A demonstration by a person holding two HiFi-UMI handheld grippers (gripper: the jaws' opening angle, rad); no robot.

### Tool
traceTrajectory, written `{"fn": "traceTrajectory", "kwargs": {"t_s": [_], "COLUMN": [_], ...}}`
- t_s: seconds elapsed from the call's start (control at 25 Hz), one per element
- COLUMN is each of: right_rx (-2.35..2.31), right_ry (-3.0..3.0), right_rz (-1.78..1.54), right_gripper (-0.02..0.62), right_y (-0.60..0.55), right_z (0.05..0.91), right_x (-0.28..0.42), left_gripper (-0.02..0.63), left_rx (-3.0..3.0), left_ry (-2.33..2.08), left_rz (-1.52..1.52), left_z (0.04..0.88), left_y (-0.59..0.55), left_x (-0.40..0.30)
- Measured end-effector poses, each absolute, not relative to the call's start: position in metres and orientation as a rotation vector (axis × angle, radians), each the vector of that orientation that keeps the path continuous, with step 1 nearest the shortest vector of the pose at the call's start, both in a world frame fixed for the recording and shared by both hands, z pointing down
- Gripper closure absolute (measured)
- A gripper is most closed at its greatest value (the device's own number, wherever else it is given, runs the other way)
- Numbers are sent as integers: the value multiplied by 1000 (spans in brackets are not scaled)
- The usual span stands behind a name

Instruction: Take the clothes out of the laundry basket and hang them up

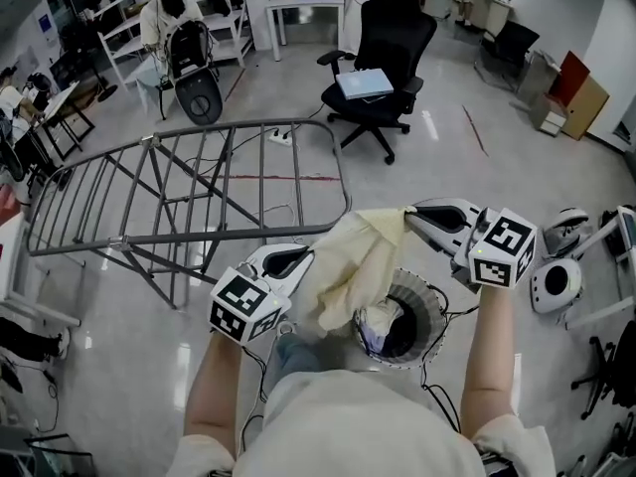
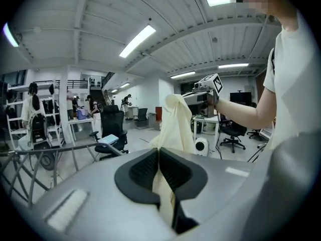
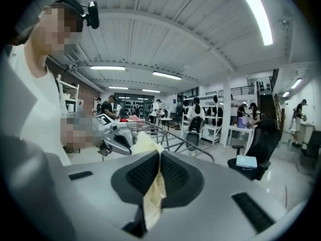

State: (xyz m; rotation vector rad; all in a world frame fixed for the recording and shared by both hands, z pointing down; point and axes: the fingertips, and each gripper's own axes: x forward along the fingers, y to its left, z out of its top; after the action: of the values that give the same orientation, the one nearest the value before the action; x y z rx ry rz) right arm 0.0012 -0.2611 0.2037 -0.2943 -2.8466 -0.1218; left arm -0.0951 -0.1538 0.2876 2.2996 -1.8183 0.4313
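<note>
A cream cloth (image 1: 356, 262) hangs stretched between my two grippers above the round mesh laundry basket (image 1: 435, 306). My left gripper (image 1: 306, 258) is shut on the cloth's lower left edge; in the left gripper view the fabric (image 2: 175, 124) runs up from the closed jaws (image 2: 159, 159) toward the right gripper (image 2: 198, 97). My right gripper (image 1: 410, 217) is shut on the cloth's upper corner, and a strip of fabric (image 3: 154, 195) is pinched between its pads (image 3: 159, 164). More clothes (image 1: 378, 328) lie inside the basket. The grey metal drying rack (image 1: 199, 187) stands just ahead to the left.
A black office chair (image 1: 383, 58) with a flat pale item on its seat stands beyond the rack. A power strip (image 1: 281, 135) with cables lies on the floor. White rounded devices (image 1: 556, 284) sit at the right. People, desks and shelves fill the back.
</note>
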Motion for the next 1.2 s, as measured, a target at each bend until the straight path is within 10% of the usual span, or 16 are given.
{"fn": "traceTrajectory", "kwargs": {"t_s": [0.8,1.2], "right_rx": [324,412], "right_ry": [-3076,-3199], "right_rz": [-210,-237], "right_gripper": [581,581], "right_y": [-333,-359], "right_z": [139,53], "right_x": [-92,-60], "left_gripper": [581,476], "left_rx": [2464,2475], "left_ry": [-1688,-1544], "left_rz": [156,417], "left_z": [279,335], "left_y": [-214,-247], "left_x": [-57,-81]}}
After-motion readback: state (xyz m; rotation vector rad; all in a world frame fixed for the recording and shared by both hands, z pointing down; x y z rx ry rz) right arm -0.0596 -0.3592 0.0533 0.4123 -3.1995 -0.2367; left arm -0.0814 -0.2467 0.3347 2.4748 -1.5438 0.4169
